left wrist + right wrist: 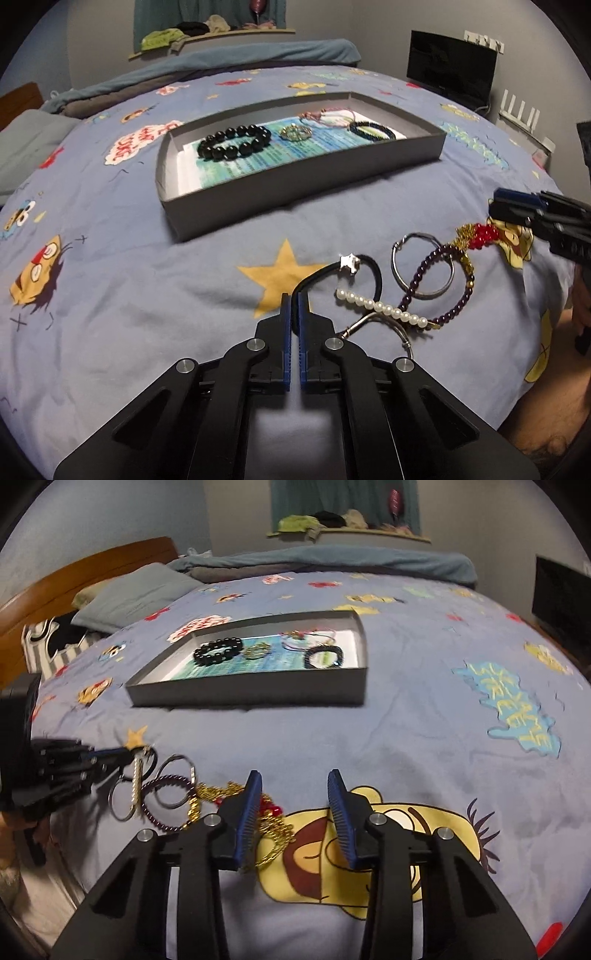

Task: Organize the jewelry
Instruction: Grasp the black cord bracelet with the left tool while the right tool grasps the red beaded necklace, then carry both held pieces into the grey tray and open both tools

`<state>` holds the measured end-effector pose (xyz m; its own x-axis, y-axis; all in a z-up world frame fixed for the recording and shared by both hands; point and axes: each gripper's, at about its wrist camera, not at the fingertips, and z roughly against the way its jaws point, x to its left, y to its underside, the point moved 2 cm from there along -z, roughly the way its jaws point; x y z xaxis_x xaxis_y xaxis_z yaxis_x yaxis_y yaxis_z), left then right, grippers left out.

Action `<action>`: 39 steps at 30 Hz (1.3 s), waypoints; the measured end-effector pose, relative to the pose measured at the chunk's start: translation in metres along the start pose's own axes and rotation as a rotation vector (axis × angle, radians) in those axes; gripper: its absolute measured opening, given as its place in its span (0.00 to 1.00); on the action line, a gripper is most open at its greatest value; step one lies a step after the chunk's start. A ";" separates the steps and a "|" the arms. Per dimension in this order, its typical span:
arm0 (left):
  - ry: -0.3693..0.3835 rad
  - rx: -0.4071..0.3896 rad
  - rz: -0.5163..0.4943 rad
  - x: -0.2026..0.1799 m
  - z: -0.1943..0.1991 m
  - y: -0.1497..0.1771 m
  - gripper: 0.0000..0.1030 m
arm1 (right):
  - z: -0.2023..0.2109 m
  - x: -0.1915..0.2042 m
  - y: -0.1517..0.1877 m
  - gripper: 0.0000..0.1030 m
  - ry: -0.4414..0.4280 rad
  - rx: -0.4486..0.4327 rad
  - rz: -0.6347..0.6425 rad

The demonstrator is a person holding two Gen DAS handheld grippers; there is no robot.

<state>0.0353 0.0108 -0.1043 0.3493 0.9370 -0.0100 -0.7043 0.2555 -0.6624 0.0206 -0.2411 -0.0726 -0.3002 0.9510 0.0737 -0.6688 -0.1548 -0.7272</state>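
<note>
Lifting slowly suits the left gripper [294, 301], clamped on the black hair tie [373, 273]; the right gripper [295, 801], part-open, holds nothing beside the gold chain [273, 834].

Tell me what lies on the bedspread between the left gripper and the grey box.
Only bare bedspread with a printed yellow star: no jewelry lies between the left gripper and the grey box. The left wrist view shows it.
</note>
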 end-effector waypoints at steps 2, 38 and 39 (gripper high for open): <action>-0.033 -0.016 0.005 0.004 0.003 -0.001 0.04 | 0.003 0.006 0.003 0.36 -0.007 0.005 0.030; -0.013 -0.243 0.067 0.028 0.058 -0.053 0.04 | 0.022 0.017 -0.058 0.07 0.020 -0.135 0.067; -0.017 -0.248 0.064 0.028 0.058 -0.058 0.04 | 0.023 0.017 -0.064 0.07 0.023 -0.143 0.068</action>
<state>0.0501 0.0363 -0.0229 0.2967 0.9538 -0.0469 -0.5508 0.1308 -0.8243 0.0427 -0.2209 -0.0094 -0.3243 0.9459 0.0063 -0.5433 -0.1808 -0.8198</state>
